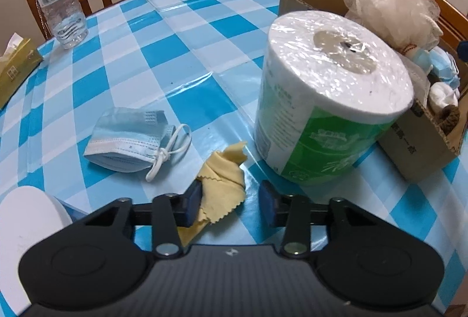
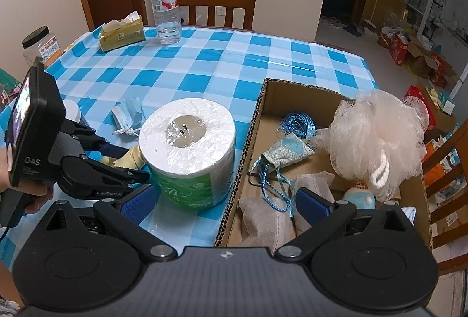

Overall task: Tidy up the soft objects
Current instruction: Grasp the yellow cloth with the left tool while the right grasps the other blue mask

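Soft things on the checked cloth and in the cardboard box

A crumpled yellow cloth (image 1: pixel 222 185) lies between the left gripper (image 1: pixel 231 201) fingers, touching the left pad, apart from the right one. Beyond it to the left, a folded blue face mask (image 1: pixel 131 138) lies flat, ear loops knotted. Just ahead to the right stands an upright wrapped paper roll (image 1: pixel 330 94), white with a green label. Behind the roll is an open cardboard box (image 2: pixel 292 100), holding a pale mesh bath pouf (image 2: pixel 377 141), blue cord (image 2: pixel 295 121), a small patterned pouch (image 2: pixel 288 151) and grey cloth (image 2: pixel 263 217) under the right gripper (image 2: pixel 225 204).
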A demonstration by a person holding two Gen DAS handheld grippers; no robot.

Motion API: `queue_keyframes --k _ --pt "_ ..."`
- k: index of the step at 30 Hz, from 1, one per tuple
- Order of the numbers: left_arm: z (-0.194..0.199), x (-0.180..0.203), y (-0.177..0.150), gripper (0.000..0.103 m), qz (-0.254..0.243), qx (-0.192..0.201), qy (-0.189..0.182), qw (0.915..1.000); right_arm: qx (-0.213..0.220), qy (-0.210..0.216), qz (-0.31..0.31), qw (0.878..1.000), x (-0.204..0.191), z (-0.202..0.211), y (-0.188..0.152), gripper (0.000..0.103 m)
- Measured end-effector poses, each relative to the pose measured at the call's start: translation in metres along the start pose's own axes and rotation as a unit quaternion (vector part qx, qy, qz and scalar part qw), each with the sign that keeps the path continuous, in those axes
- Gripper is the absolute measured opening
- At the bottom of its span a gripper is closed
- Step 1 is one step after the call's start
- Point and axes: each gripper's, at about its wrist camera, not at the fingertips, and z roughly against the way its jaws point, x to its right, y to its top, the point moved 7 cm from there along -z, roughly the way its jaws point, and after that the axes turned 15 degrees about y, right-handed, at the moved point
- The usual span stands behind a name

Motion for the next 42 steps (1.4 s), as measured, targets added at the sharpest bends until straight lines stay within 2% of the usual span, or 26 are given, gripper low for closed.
queue_keyframes --k 2,7,12,20,30,42 --pt "0.001 0.001 0.000 0.029 0.003 0.001 -0.002 1.0000 0.000 0.003 0.001 1.000 0.000 -0.002 0.002 0.103" --pt "0.003 -0.002 -0.004 0.025 0.019 0.001 0.000 0.9998 0.000 0.007 0.014 1.000 -0.005 -0.004 0.011 0.103" --pt "0.008 -0.007 -0.012 0.026 0.029 -0.003 -0.003 0.9996 0.001 0.013 0.031 0.999 -0.011 -0.007 0.020 0.103" --pt "0.005 -0.011 -0.010 0.031 0.050 -0.001 0.015 0.9986 -0.004 0.027 0.049 0.998 -0.022 -0.014 0.029 0.103" --pt "0.007 -0.016 -0.015 0.026 0.067 -0.002 0.021 0.9975 -0.011 0.045 0.085 0.995 -0.031 -0.024 0.049 0.103" --pt "0.023 -0.026 -0.038 0.025 0.070 -0.021 0.015 0.9972 -0.057 0.099 0.115 0.987 -0.049 -0.084 0.103 0.103"
